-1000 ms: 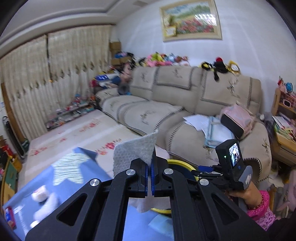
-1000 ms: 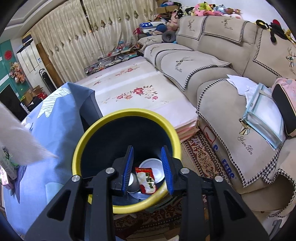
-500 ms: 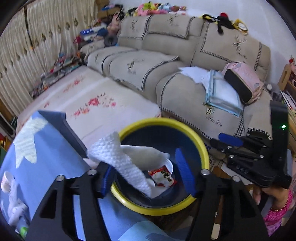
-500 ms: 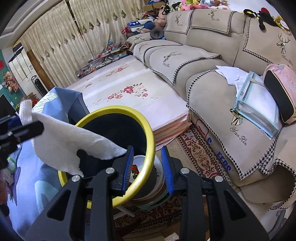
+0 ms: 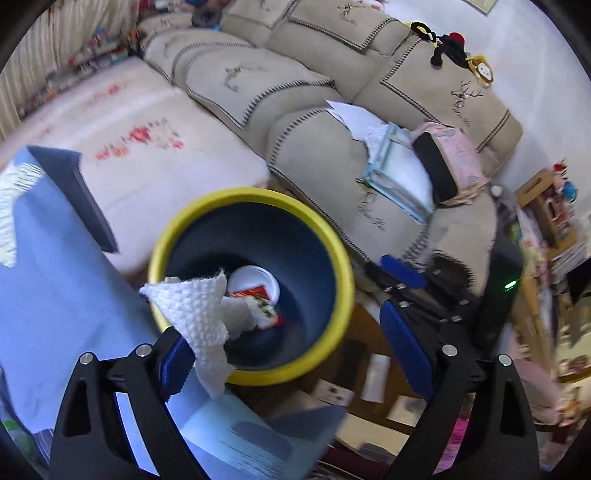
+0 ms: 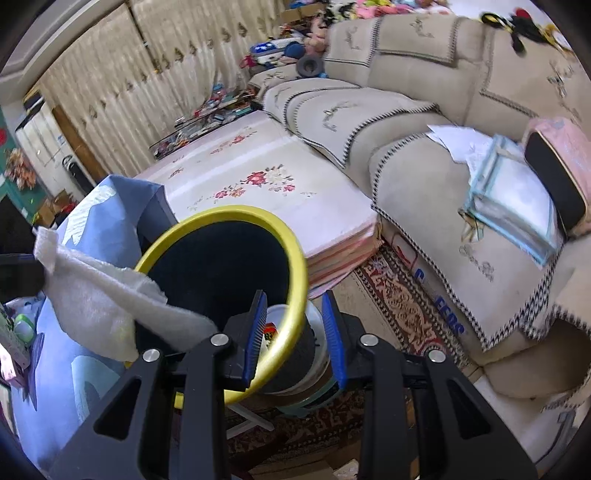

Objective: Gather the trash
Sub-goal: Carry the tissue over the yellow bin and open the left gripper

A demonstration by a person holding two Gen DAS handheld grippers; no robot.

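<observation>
Left gripper (image 5: 295, 354) just opened; paper towel (image 5: 195, 317) over bin (image 5: 321, 229).

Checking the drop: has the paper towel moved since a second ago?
Yes. The paper towel went from above the sofa line down over the bin's yellow rim.

A: So where've you got yourself set up?

B: You're in somebody's living room: big beige sofa (image 6: 424, 122), long curtains (image 6: 122, 92), plush toys (image 6: 354, 9) along the sofa back, patterned rug (image 6: 399, 299) on the floor.
</observation>
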